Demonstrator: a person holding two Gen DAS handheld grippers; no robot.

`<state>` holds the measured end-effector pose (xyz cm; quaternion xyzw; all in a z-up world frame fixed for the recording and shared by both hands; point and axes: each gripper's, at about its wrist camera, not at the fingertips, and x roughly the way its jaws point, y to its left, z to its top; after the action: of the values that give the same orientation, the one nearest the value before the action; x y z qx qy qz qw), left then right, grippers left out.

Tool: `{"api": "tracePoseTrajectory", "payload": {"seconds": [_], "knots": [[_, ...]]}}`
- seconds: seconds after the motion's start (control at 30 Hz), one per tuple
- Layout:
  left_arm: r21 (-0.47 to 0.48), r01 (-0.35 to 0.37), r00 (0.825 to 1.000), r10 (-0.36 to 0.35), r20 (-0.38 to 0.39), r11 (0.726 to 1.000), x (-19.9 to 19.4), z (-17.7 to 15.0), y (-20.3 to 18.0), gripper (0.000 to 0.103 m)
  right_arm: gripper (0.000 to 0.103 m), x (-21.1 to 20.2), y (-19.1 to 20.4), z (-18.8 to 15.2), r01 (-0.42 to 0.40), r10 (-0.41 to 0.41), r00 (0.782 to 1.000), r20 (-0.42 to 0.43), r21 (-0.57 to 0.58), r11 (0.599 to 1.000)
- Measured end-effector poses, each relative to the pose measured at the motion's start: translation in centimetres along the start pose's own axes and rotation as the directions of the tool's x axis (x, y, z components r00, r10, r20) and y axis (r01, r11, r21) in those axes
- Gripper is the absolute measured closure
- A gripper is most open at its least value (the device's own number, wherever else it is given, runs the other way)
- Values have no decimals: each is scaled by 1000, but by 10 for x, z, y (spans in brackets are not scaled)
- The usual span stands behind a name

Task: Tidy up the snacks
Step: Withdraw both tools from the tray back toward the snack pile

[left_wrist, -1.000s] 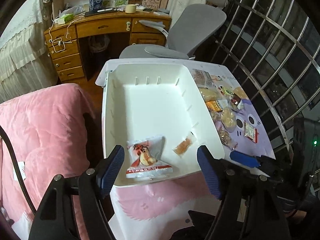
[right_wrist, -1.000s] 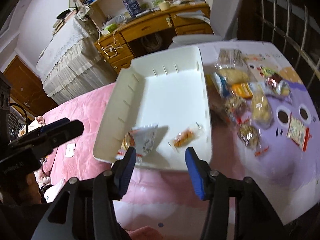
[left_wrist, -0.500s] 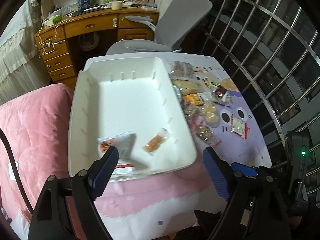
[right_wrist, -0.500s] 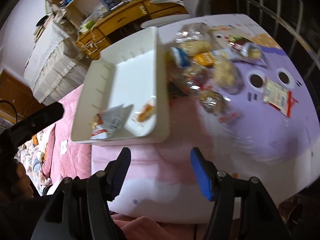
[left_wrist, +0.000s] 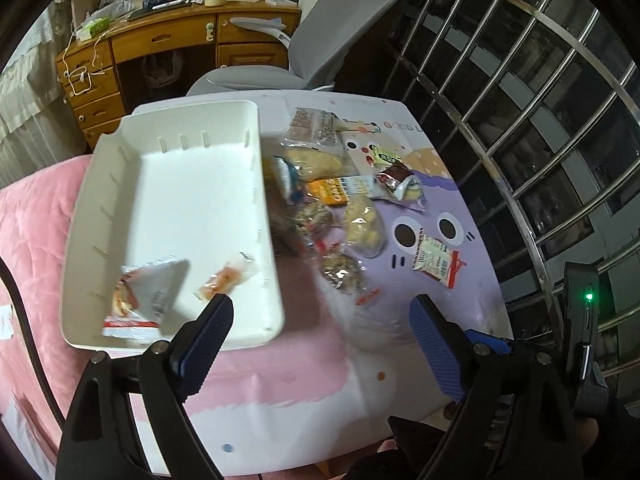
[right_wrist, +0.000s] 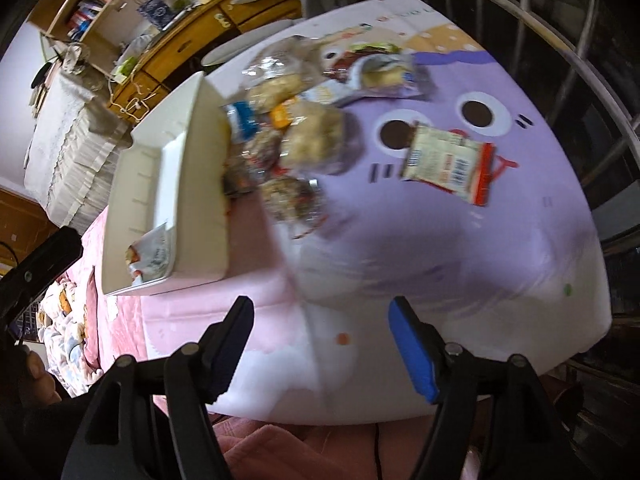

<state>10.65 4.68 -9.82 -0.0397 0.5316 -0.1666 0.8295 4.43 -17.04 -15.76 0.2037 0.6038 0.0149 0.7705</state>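
A white plastic bin (left_wrist: 172,200) sits on the left of the table; it also shows in the right wrist view (right_wrist: 192,184). It holds a red-and-white snack packet (left_wrist: 144,300) and a small orange snack (left_wrist: 224,276). A pile of wrapped snacks (left_wrist: 340,208) lies on the purple cartoon tablecloth right of the bin, also in the right wrist view (right_wrist: 296,132). A white-and-red packet (right_wrist: 448,164) lies apart by the cartoon eyes. My left gripper (left_wrist: 320,336) is open and empty over the table's front edge. My right gripper (right_wrist: 320,340) is open and empty, nearer the snack pile.
A grey office chair (left_wrist: 320,32) and a wooden desk (left_wrist: 168,48) stand behind the table. A metal window grille (left_wrist: 540,100) runs along the right. A pink quilted bed (left_wrist: 32,220) lies to the left.
Both grippers have swung right, away from the bin and toward the snack pile. The right gripper has also come closer to the table. Both stayed open and empty.
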Motion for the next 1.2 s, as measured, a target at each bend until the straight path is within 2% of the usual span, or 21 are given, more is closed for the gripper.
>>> {"api": "tracePoseTrajectory", "payload": {"seconds": [0.43,0.63,0.8,1.0,1.2], "knots": [[-129,-48,995,36,-89,991,57,1,-48,14,33,5,-74,35,25,-26,995,-100,-10,1000],[-218,-91,986,57,-154,972,93,-1,-57,14,33,17,-96,50,26,-36,990,-138,-71,997],[-288,-141,977,86,-194,947,119,1,-55,14,33,27,-104,63,43,-63,989,-134,-150,988],[-382,-210,970,142,-199,900,147,4,-44,14,33,37,-100,74,73,-102,991,-84,-295,953],[-429,-265,958,183,-222,863,174,9,-36,14,33,50,-88,81,118,-133,991,0,-463,879]]}}
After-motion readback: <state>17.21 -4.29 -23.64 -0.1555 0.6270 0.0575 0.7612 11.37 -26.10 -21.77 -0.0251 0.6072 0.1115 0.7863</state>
